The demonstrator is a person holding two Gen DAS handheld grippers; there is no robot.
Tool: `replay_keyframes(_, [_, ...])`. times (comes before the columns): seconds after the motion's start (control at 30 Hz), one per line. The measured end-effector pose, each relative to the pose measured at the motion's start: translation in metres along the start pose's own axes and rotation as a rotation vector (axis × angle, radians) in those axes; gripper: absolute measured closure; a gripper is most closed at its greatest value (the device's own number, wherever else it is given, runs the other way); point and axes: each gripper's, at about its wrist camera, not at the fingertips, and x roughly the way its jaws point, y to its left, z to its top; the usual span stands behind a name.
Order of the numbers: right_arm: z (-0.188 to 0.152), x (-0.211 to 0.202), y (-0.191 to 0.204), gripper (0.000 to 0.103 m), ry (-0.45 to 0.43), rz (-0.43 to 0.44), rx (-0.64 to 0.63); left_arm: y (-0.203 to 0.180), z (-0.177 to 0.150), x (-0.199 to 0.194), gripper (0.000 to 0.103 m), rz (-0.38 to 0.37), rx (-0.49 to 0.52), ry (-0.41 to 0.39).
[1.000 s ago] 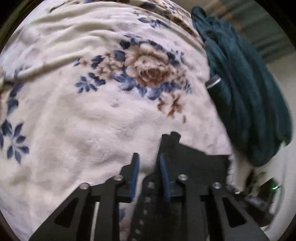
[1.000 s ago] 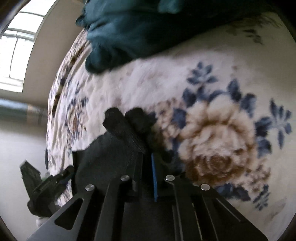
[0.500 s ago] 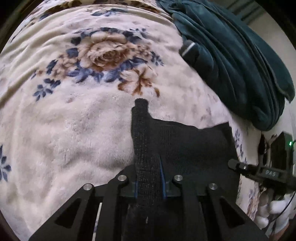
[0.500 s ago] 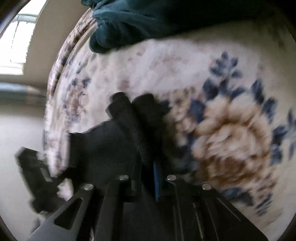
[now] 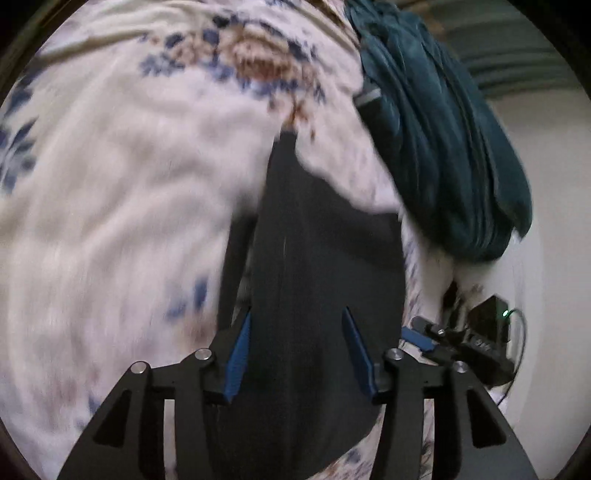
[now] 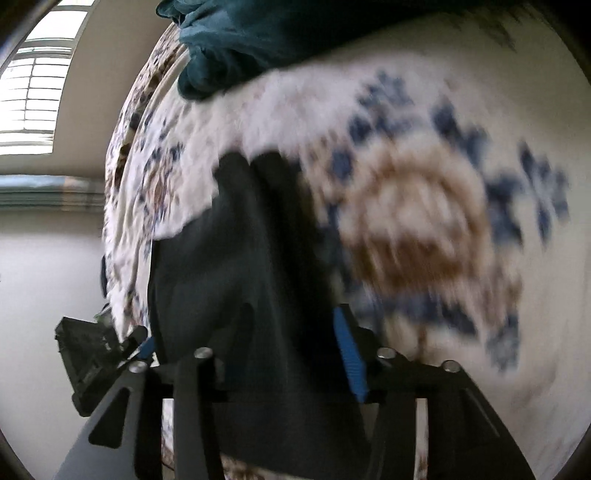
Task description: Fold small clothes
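Observation:
A small black knit garment lies on the floral blanket; it also shows in the right wrist view. My left gripper is open, its blue pads spread on either side of the garment's near end. My right gripper is open too, over the garment's other edge, with one blue pad showing. The right gripper appears at the right in the left wrist view, and the left gripper at the left in the right wrist view. Both views are motion-blurred.
A dark teal garment is heaped at the far right of the blanket, seen along the top in the right wrist view. The bed edge drops off beside it toward a pale wall. A window is at upper left.
Both grippers were shut on the black garment half a second ago; both have opened and let it go. The garment now lies longer and flatter, and both cameras are moving.

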Motion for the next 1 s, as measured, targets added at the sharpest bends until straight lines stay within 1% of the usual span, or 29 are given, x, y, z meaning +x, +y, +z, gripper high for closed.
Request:
replay_keyframes(0.03, [-0.011, 0.002, -0.005, 0.053, 0.025, 0.007, 0.001, 0.0, -0.007, 0.0, 0.062, 0.029, 0.026, -0.003])
replay_keyframes(0.07, [-0.024, 0.009, -0.011, 0.053, 0.063, 0.018, 0.008, 0.002, -0.013, -0.001, 0.074, 0.074, 0.046, -0.022])
replay_keyframes(0.1, [-0.034, 0.017, -0.015, 0.054, 0.088, 0.025, 0.011, 0.01, -0.017, -0.001, 0.096, 0.14, 0.046, -0.048])
replay_keyframes(0.13, [-0.043, 0.022, -0.019, 0.062, 0.095, 0.021, 0.015, 0.017, -0.016, 0.0, 0.096, 0.157, 0.023, -0.06])
replay_keyframes(0.17, [-0.05, 0.026, -0.023, 0.081, 0.087, 0.015, 0.022, 0.03, -0.017, -0.002, 0.096, 0.176, -0.03, -0.074])
replay_keyframes(0.2, [-0.056, 0.027, -0.027, 0.083, 0.061, 0.013, 0.042, 0.043, -0.015, -0.005, 0.096, 0.17, -0.092, -0.088])
replay_keyframes(0.23, [-0.057, 0.025, -0.029, 0.085, 0.045, 0.018, 0.065, 0.051, -0.014, -0.011, 0.097, 0.208, -0.125, -0.105])
replay_keyframes(0.27, [-0.059, 0.022, -0.031, 0.089, 0.033, 0.014, 0.083, 0.055, -0.014, -0.015, 0.097, 0.226, -0.138, -0.116])
replay_keyframes(0.3, [-0.059, 0.019, -0.03, 0.091, 0.018, -0.009, 0.09, 0.059, -0.016, -0.027, 0.096, 0.217, -0.165, -0.137])
replay_keyframes(0.33, [-0.059, 0.017, -0.029, 0.091, 0.011, -0.018, 0.09, 0.059, -0.02, -0.036, 0.095, 0.19, -0.177, -0.15])
replay_keyframes(0.37, [-0.06, 0.016, -0.026, 0.091, 0.018, -0.008, 0.085, 0.056, -0.025, -0.041, 0.094, 0.169, -0.179, -0.151])
replay_keyframes(0.4, [-0.06, 0.014, -0.024, 0.091, 0.024, 0.0, 0.079, 0.053, -0.029, -0.047, 0.085, 0.152, -0.175, -0.145])
replay_keyframes(0.43, [-0.061, 0.012, -0.022, 0.09, 0.028, 0.006, 0.068, 0.046, -0.038, -0.052, 0.065, 0.124, -0.17, -0.142])
replay_keyframes(0.47, [-0.062, 0.008, -0.021, 0.086, 0.03, 0.003, 0.06, 0.04, -0.046, -0.055, 0.051, 0.098, -0.167, -0.144])
replay_keyframes(0.5, [-0.06, 0.005, -0.022, 0.076, 0.037, 0.0, 0.063, 0.032, -0.06, -0.057, 0.031, 0.056, -0.164, -0.145])
replay_keyframes(0.53, [-0.061, 0.002, -0.025, 0.071, 0.05, 0.005, 0.076, 0.025, -0.073, -0.057, 0.027, 0.018, -0.173, -0.145])
replay_keyframes(0.57, [-0.063, -0.002, -0.029, 0.059, 0.052, 0.019, 0.086, 0.016, -0.087, -0.053, 0.027, -0.024, -0.193, -0.141])
replay_keyframes(0.6, [-0.067, -0.008, -0.033, 0.045, 0.044, 0.036, 0.096, 0.011, -0.103, -0.047, 0.027, -0.062, -0.221, -0.126])
replay_keyframes(0.67, [-0.076, -0.017, -0.041, 0.034, 0.029, 0.048, 0.112, 0.0, -0.131, -0.037, 0.027, -0.106, -0.269, -0.123])
replay_keyframes(0.7, [-0.081, -0.02, -0.046, 0.031, 0.026, 0.057, 0.118, -0.007, -0.15, -0.028, 0.027, -0.128, -0.293, -0.137])
replay_keyframes(0.73, [-0.086, -0.023, -0.05, 0.024, 0.025, 0.063, 0.13, -0.01, -0.159, -0.024, 0.027, -0.142, -0.309, -0.145])
replay_keyframes(0.77, [-0.09, -0.027, -0.056, 0.017, 0.025, 0.064, 0.142, -0.016, -0.169, -0.012, 0.027, -0.17, -0.34, -0.159])
replay_keyframes(0.8, [-0.095, -0.03, -0.062, 0.014, 0.028, 0.066, 0.152, -0.018, -0.174, -0.002, 0.027, -0.191, -0.363, -0.168])
replay_keyframes(0.83, [-0.099, -0.033, -0.067, 0.014, 0.033, 0.061, 0.157, -0.02, -0.179, 0.01, 0.027, -0.203, -0.395, -0.17])
replay_keyframes(0.9, [-0.104, -0.038, -0.077, 0.014, 0.041, 0.013, 0.158, -0.02, -0.182, 0.038, 0.027, -0.254, -0.472, -0.186])
replay_keyframes(0.93, [-0.106, -0.042, -0.082, 0.014, 0.043, -0.01, 0.154, -0.02, -0.178, 0.054, 0.027, -0.248, -0.493, -0.195])
replay_keyframes(0.97, [-0.107, -0.045, -0.086, 0.014, 0.045, -0.024, 0.156, -0.02, -0.179, 0.061, 0.027, -0.238, -0.504, -0.204])
replay_keyframes(1.0, [-0.107, -0.049, -0.089, 0.014, 0.047, -0.03, 0.159, -0.018, -0.175, 0.073, 0.027, -0.207, -0.529, -0.229])
